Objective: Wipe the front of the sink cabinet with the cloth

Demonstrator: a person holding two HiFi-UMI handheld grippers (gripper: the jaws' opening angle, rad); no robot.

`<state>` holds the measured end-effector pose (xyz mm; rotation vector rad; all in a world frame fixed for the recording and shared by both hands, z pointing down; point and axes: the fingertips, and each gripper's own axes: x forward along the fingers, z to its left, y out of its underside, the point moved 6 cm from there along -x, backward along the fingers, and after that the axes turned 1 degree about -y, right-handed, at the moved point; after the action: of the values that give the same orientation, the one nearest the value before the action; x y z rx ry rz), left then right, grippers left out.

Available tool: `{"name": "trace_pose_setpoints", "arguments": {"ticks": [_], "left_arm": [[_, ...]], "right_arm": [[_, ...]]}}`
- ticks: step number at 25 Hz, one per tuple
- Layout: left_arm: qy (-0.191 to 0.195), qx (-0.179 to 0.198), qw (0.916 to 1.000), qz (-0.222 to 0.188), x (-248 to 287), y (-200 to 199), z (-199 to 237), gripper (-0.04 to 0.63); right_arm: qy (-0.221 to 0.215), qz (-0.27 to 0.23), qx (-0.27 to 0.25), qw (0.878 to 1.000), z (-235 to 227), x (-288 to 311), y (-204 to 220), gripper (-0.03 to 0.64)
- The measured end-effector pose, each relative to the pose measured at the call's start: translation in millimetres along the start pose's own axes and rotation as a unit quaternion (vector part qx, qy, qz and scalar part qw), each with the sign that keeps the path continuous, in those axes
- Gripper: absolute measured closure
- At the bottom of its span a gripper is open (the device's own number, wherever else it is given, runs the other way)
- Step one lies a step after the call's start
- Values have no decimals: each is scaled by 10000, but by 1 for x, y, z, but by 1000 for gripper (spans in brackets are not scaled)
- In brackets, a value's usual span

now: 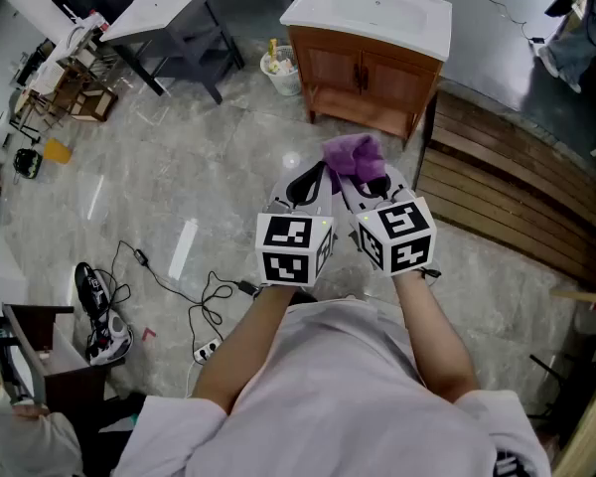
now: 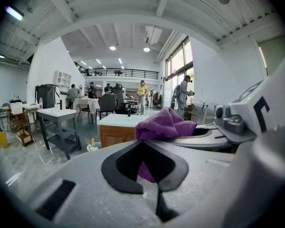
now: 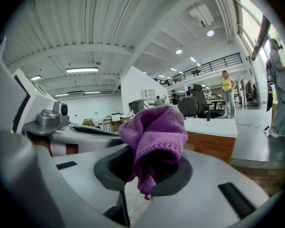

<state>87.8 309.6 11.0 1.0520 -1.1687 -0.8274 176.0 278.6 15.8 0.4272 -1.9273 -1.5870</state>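
Note:
The sink cabinet (image 1: 366,71) is brown wood with a white basin top and stands on the floor ahead of me, well apart from both grippers. It also shows in the left gripper view (image 2: 115,134) and the right gripper view (image 3: 217,145). My right gripper (image 1: 371,183) is shut on a bunched purple cloth (image 1: 353,155), which sticks up between its jaws (image 3: 154,137). Close beside it on the left, my left gripper (image 1: 306,183) is shut and holds nothing; the cloth (image 2: 164,124) shows just past its tips.
A white bucket (image 1: 281,72) with bottles stands at the cabinet's left. Wooden decking (image 1: 517,202) runs along the right. A grey table (image 1: 169,20) is at the back left. Cables and a power strip (image 1: 207,348) lie on the floor. People stand far off.

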Motion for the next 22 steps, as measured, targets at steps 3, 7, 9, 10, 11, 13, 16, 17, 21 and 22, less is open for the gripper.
{"name": "trace_pose_setpoints", "arguments": {"ticks": [3, 7, 9, 10, 11, 13, 16, 17, 21, 22], "left_arm": [[-14, 21, 10000, -1, 0, -1, -4, 589], [-35, -4, 10000, -6, 0, -1, -6, 589], [-37, -25, 10000, -1, 2, 0, -4, 589], [-40, -39, 10000, 6, 3, 0, -2, 589], [-48, -54, 10000, 10, 5, 1, 0, 589], [-65, -83, 9999, 6, 8, 1, 6, 589], [-65, -122, 9999, 1, 16, 0, 18, 589], [-58, -139, 9999, -3, 20, -1, 23, 589], [15, -245, 9997, 28, 40, -3, 50, 589], [48, -257, 9996, 44, 47, -4, 57, 589]], "right_arm": [[3, 5, 12, 10000, -3, -5, 0, 545], [-42, 29, 13, 10000, -4, -5, 0, 545], [-53, 6, 34, 10000, -5, -1, 0, 545], [-63, -1, 40, 10000, -5, 1, 0, 545], [-73, -3, 43, 10000, -5, 3, 0, 545], [-89, -5, 57, 9999, -6, 9, 0, 545], [-73, 29, 77, 9999, -10, 22, 0, 545], [-67, 49, 71, 9999, -11, 29, 0, 545], [-31, 126, 7, 9999, -16, 61, -6, 545], [-9, 145, 3, 9999, -18, 70, -7, 545]]}}
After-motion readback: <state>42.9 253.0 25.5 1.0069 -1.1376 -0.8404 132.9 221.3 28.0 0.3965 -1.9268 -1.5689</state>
